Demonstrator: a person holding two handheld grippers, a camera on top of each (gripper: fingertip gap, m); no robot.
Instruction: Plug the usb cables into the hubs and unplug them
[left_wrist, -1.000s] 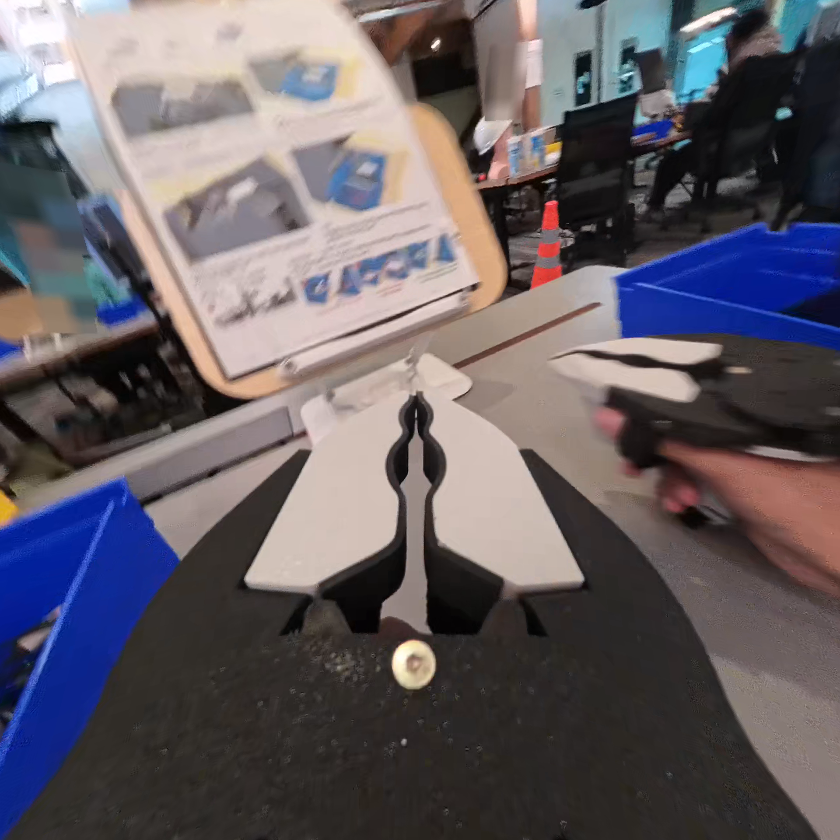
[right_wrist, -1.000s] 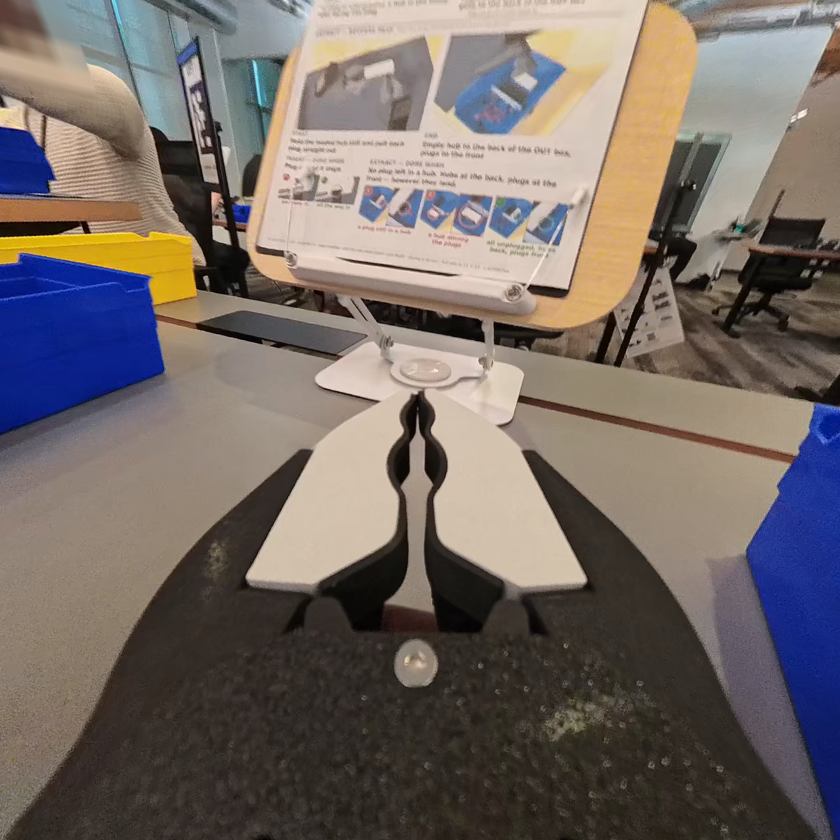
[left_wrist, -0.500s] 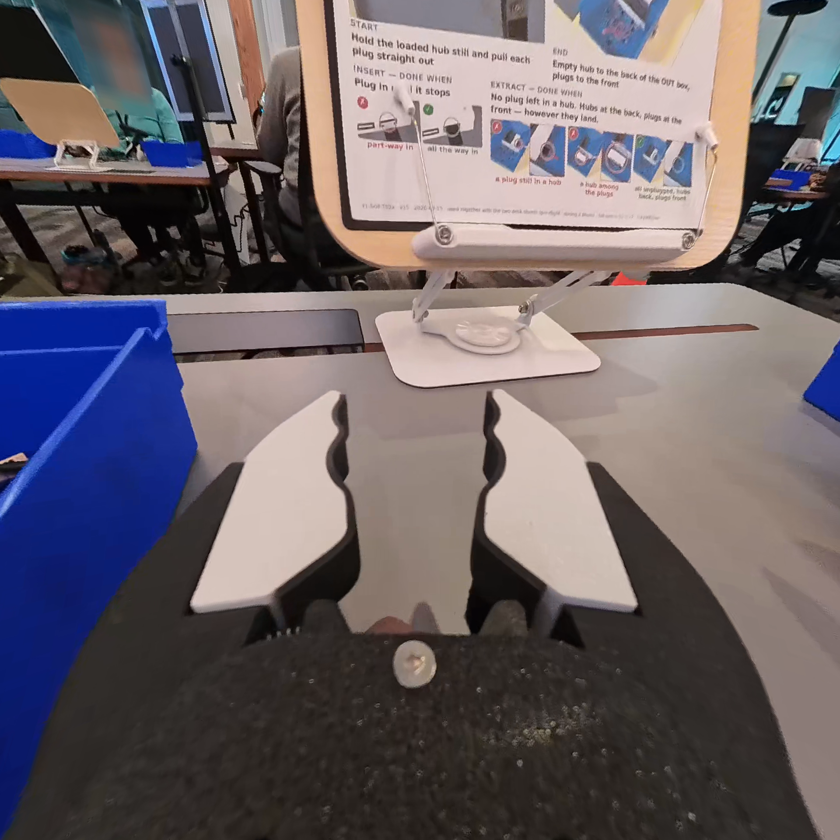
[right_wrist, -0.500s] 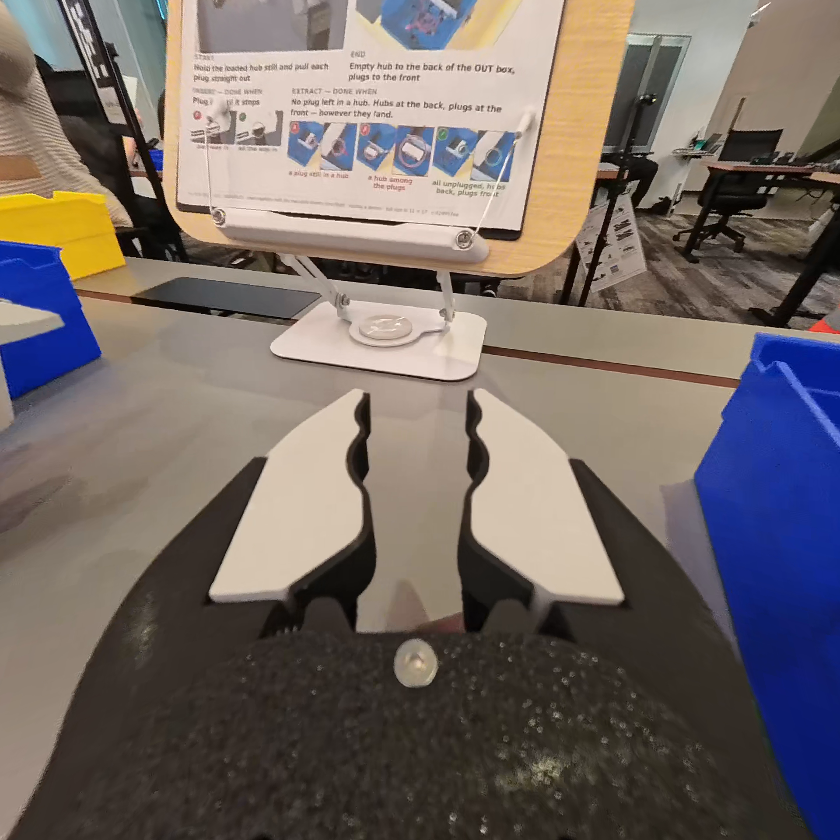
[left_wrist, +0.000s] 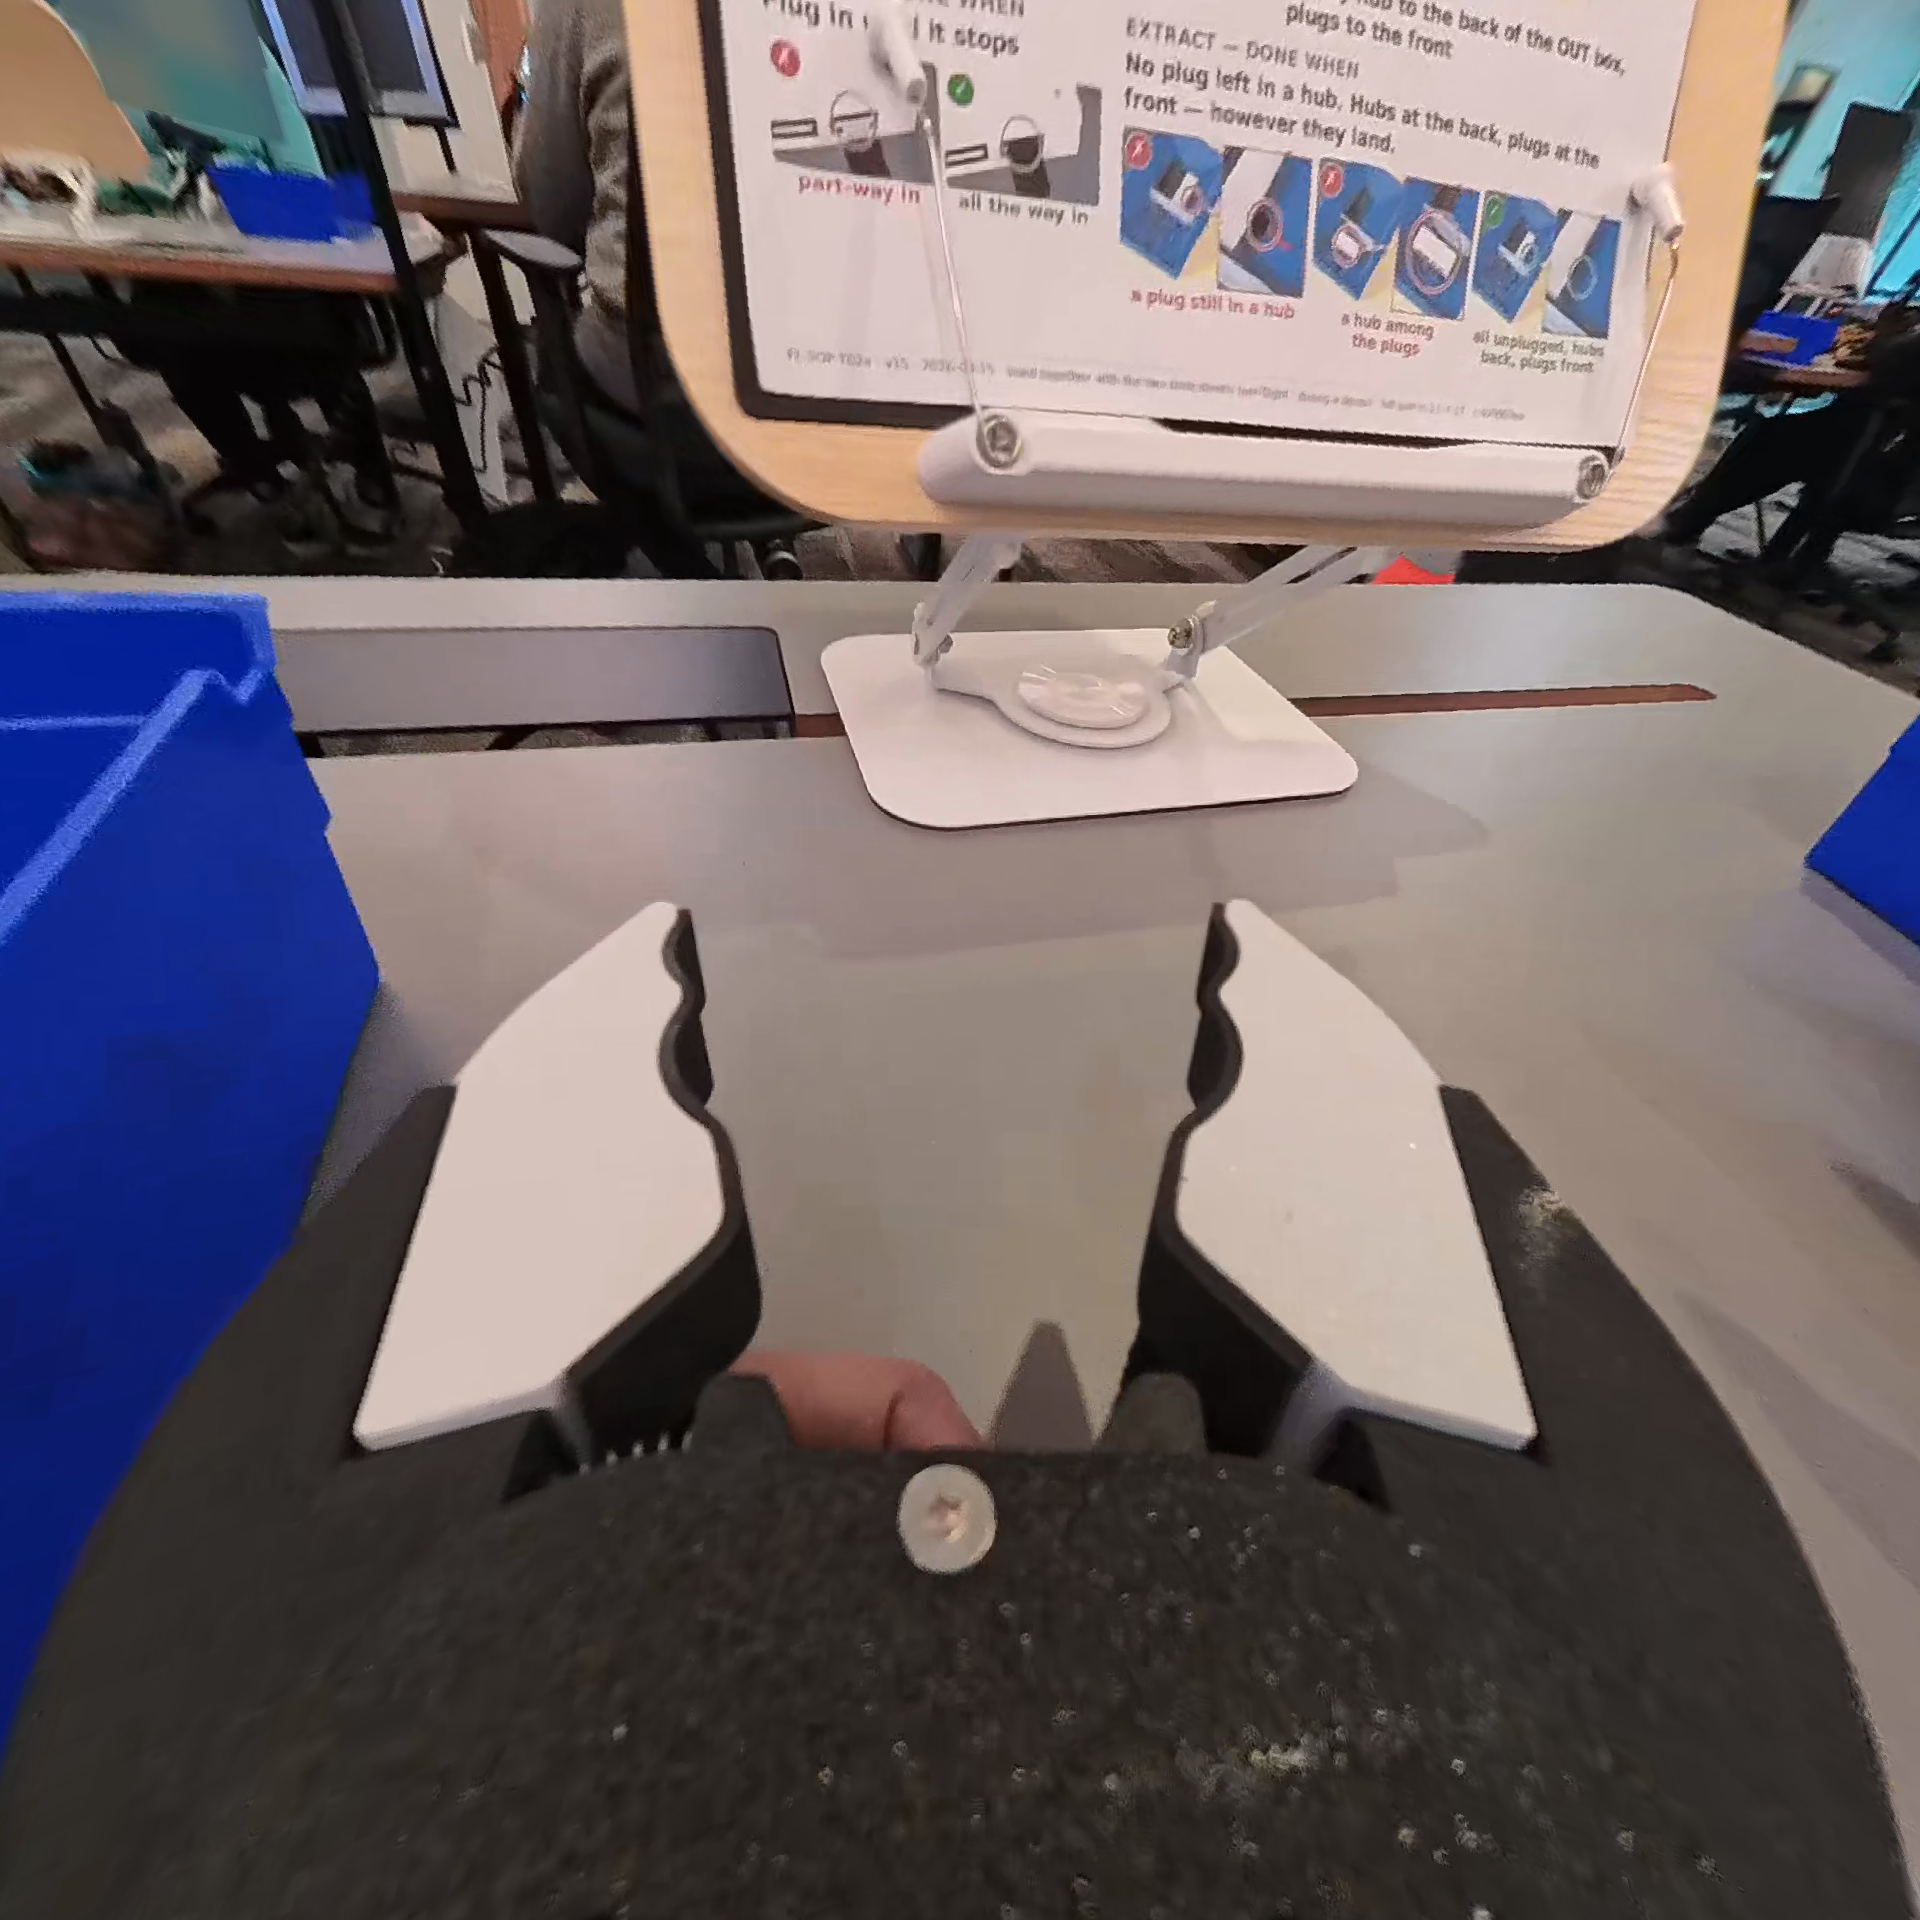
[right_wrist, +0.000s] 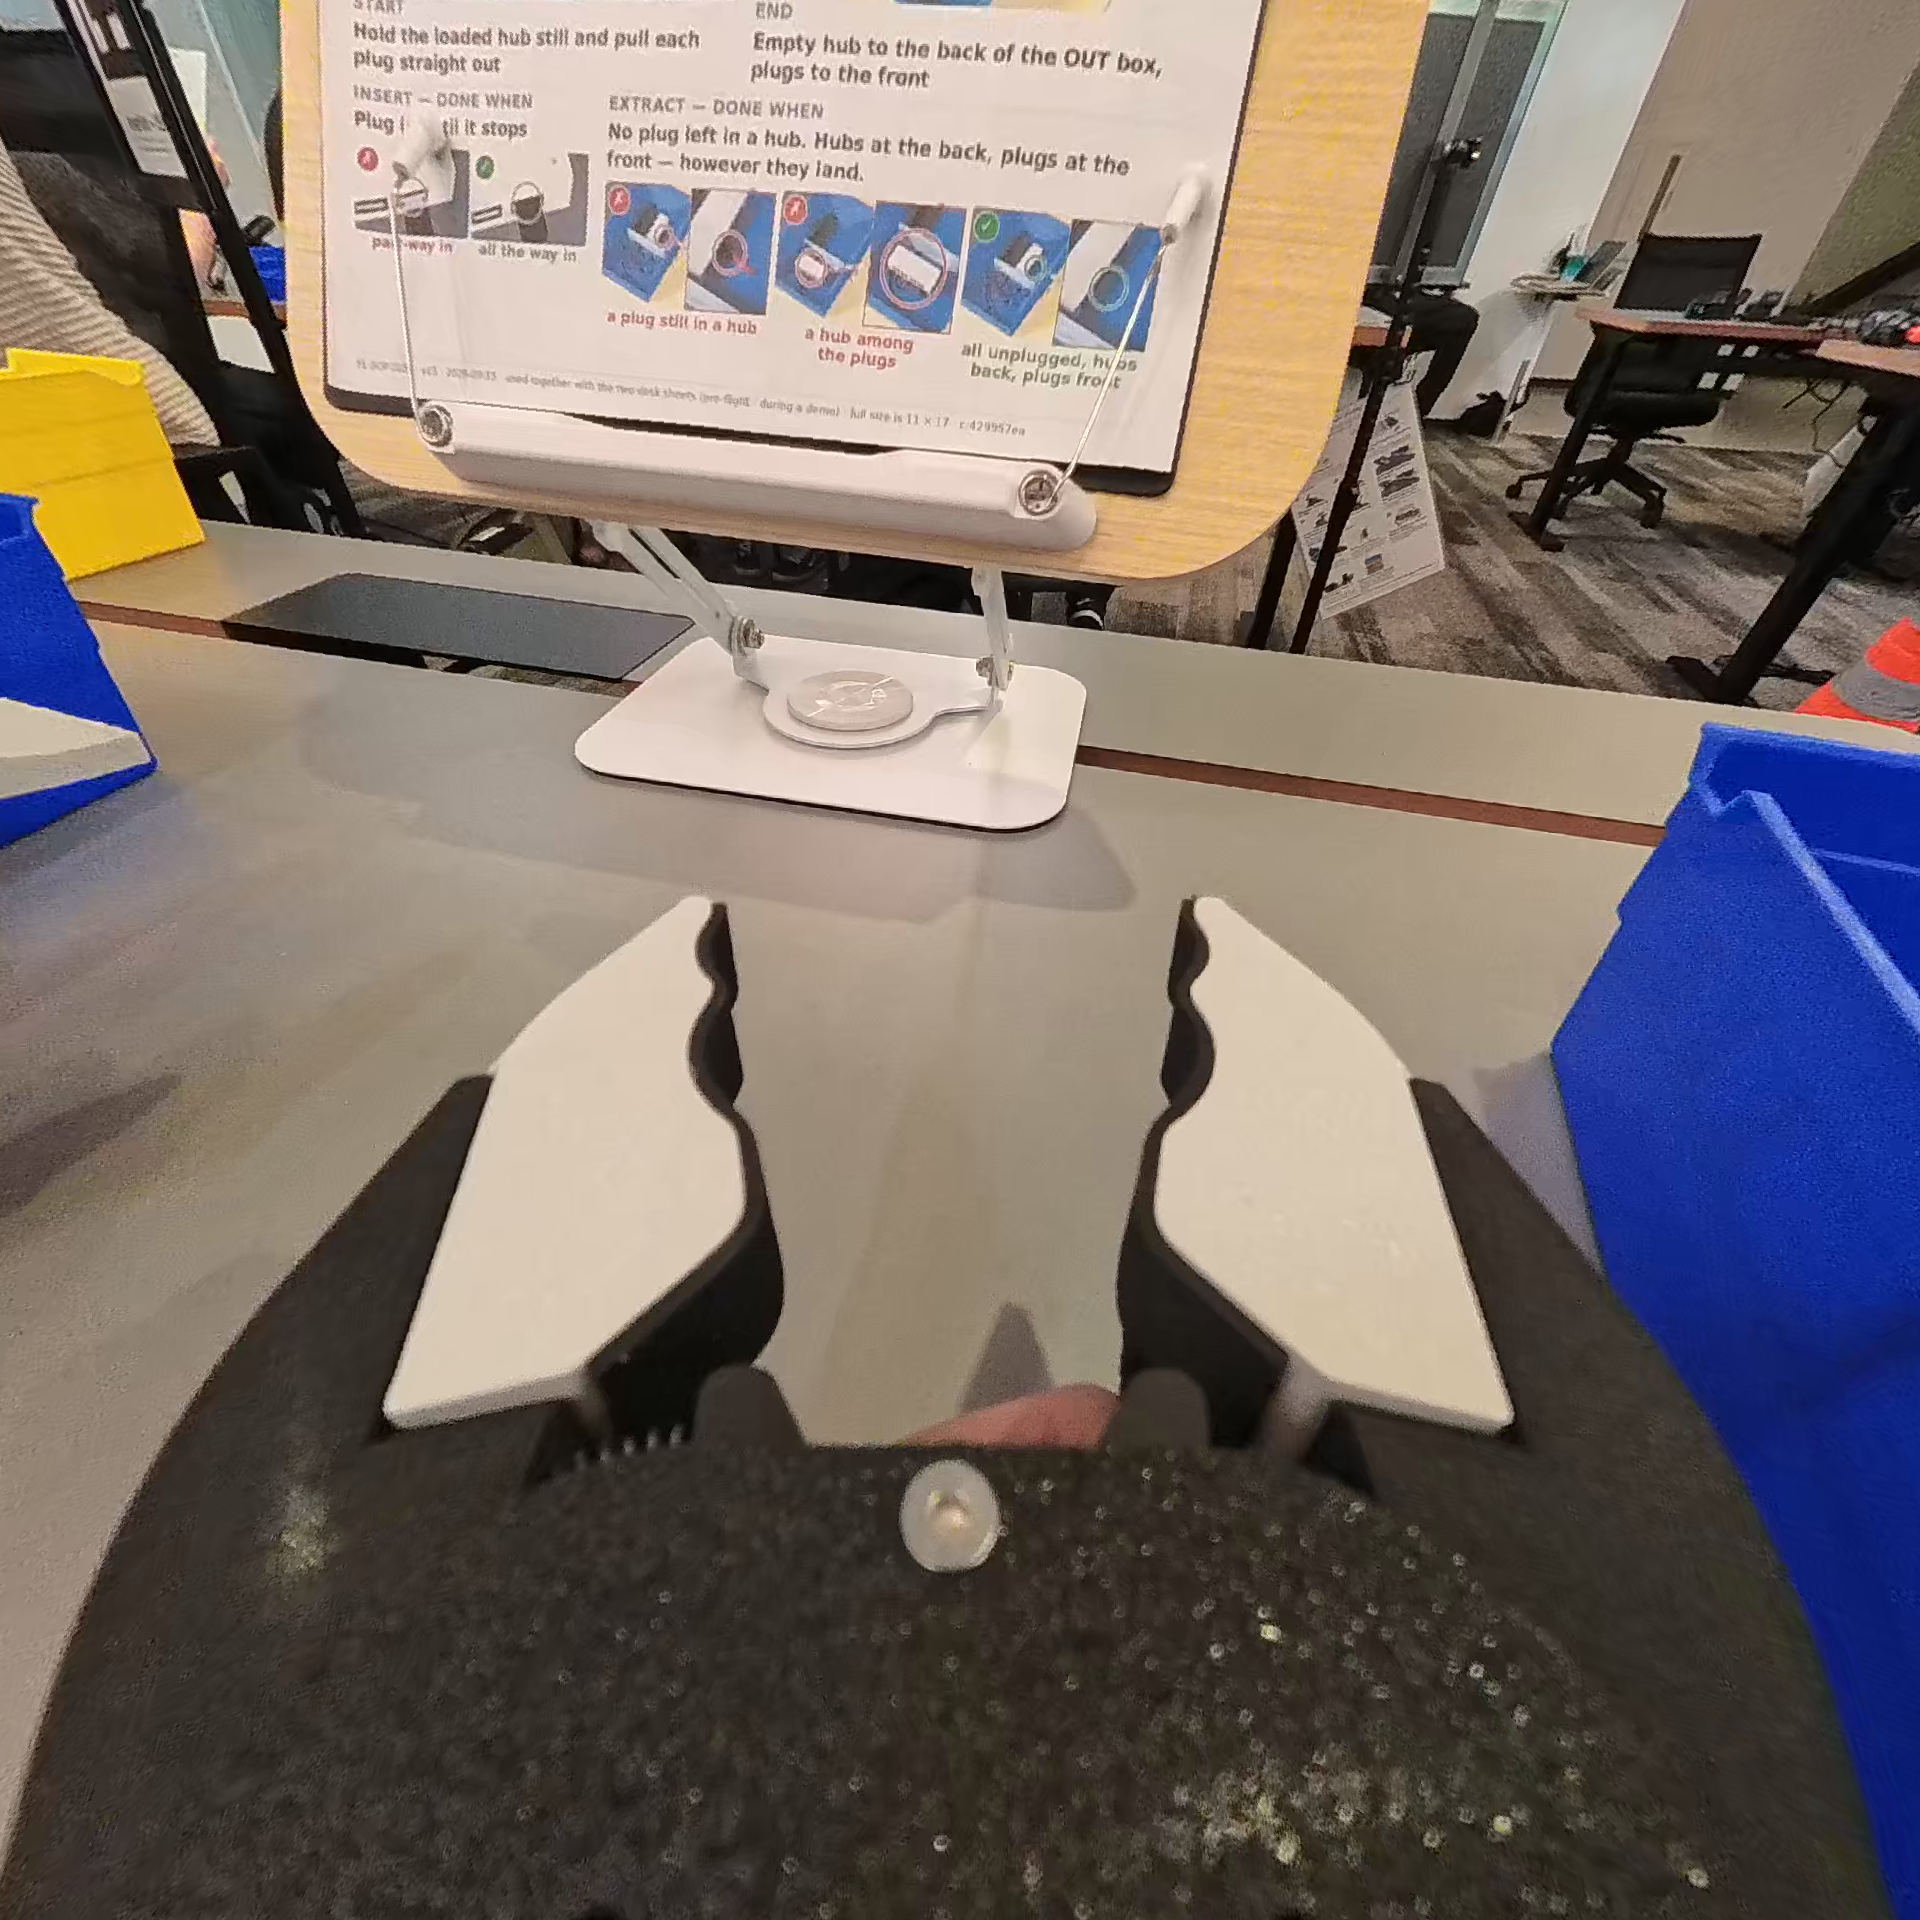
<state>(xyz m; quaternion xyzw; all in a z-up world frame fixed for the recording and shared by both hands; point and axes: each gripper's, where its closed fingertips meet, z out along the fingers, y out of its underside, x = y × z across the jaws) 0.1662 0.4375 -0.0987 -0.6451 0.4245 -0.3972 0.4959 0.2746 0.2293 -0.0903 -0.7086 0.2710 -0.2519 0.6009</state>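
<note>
A blue bin (left_wrist: 156, 987) stood at the left of the bench (left_wrist: 935, 883). The left gripper (left_wrist: 951, 925) and right gripper (right_wrist: 951, 920) hovered with fingers spread and empty, facing the propped instruction board (right_wrist: 1320, 312), probably readying to begin. No cables or hubs showed.

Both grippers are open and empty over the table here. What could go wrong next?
1. The left gripper sits close to the blue bin wall; a fast swing could knock it.
2. The right gripper has a blue bin just as close on its right.
3. The stand lies straight ahead of both; pushing forward could tip its board.
</note>
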